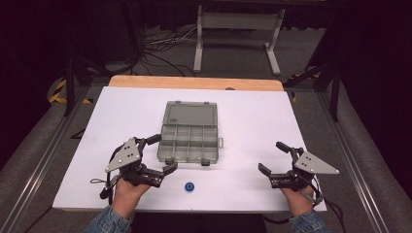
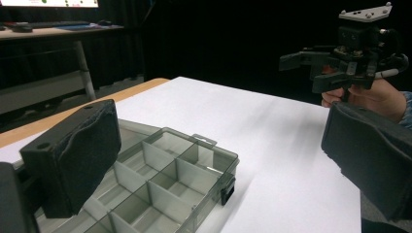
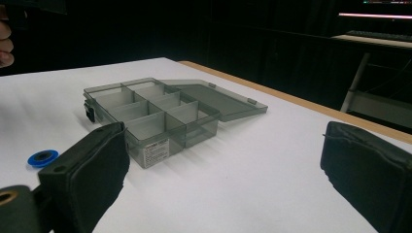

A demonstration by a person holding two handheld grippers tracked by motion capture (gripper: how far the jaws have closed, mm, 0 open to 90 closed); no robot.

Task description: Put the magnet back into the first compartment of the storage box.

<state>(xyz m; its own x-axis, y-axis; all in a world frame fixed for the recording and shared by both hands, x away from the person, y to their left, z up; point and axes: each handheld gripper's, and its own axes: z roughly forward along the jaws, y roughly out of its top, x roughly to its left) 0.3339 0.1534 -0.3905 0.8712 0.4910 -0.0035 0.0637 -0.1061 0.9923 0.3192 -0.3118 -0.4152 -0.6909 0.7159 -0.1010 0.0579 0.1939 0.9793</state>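
Partly hidden: in the left gripper view the near end of the compartment box (image 2: 160, 184) is cut off by the frame bottom and covered by that gripper's left jaw, so only some cells can be read; those look empty. Label on the box side in the right gripper view is too blurred to read.

Box is smoky-grey clear plastic, sitting mid worktop (image 1: 257, 116), slightly toward the near edge. Lid (image 1: 190, 114) is flipped fully open and lies flat on the far side. Two black latches on the near wall.

Small blue ring-shaped part (image 1: 189, 187) lies on the white top just in front of the box, near the near edge, apart from box and both tools. Detail of it is too small to tell.

Left gripper (image 1: 163, 154) is by the near-left corner of the box, jaws wide apart, nothing between them; one jaw tip sits just beside the box's left wall, contact not clear. Right gripper (image 1: 274, 158) is toward the near-right area of the worktop, well apart from the box, jaws also spread, holding nothing.

Beyond the far edge: bare wood strip (image 1: 194, 82), white frame legs (image 1: 198, 39), cables on the floor (image 1: 160, 46). Surroundings dark.
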